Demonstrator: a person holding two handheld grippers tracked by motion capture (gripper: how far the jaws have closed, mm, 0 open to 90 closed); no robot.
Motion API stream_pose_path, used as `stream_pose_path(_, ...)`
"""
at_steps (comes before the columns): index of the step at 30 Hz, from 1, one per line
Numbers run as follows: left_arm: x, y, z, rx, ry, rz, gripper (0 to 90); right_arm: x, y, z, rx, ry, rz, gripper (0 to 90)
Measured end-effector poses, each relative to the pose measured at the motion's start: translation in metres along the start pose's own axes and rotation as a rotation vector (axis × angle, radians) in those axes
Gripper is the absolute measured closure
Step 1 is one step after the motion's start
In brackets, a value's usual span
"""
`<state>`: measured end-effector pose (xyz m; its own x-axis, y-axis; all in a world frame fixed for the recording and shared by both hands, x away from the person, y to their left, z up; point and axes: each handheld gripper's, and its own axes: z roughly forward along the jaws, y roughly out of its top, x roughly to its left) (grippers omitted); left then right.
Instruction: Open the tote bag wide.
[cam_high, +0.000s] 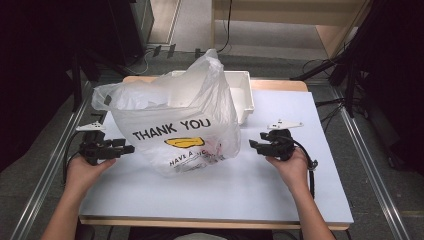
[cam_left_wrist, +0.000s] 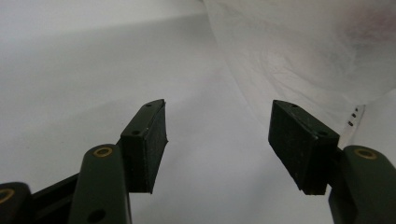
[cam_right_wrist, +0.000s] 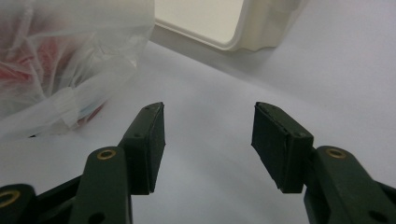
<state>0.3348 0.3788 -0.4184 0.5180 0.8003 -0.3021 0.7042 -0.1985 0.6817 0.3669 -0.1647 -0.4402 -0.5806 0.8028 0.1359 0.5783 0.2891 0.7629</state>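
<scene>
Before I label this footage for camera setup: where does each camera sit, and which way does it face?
High view: above the person's side, looking forward and down at the plastic bag on the white table; both forearms show.
Left gripper view: rides the left tool, facing the bag's side; open jaws show.
Right gripper view: rides the right tool, facing the white bin; open jaws show.
All views share the bag and table.

Translucent white plastic bag (cam_high: 175, 120) printed "THANK YOU", puffed upright with top open, red contents inside, standing mid-tabletop (cam_high: 280, 190) toward the far edge.
</scene>
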Motion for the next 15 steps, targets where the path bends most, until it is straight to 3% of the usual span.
stream_pose_path(5,-0.007,0.003,-0.008,0.01,-0.007,0.009,46.8,0.001,0.006,-0.004,0.002,0.042,0.02,51.6)
stream_pose_path(11,-0.012,0.006,-0.017,0.03,-0.02,0.022,55.6,0.004,0.012,-0.012,-0.005,0.051,0.022,55.9)
stream_pose_path(15,-0.013,0.009,-0.026,0.049,-0.054,-0.004,63.9,0.011,0.02,-0.017,-0.001,0.093,0.034,61.1)
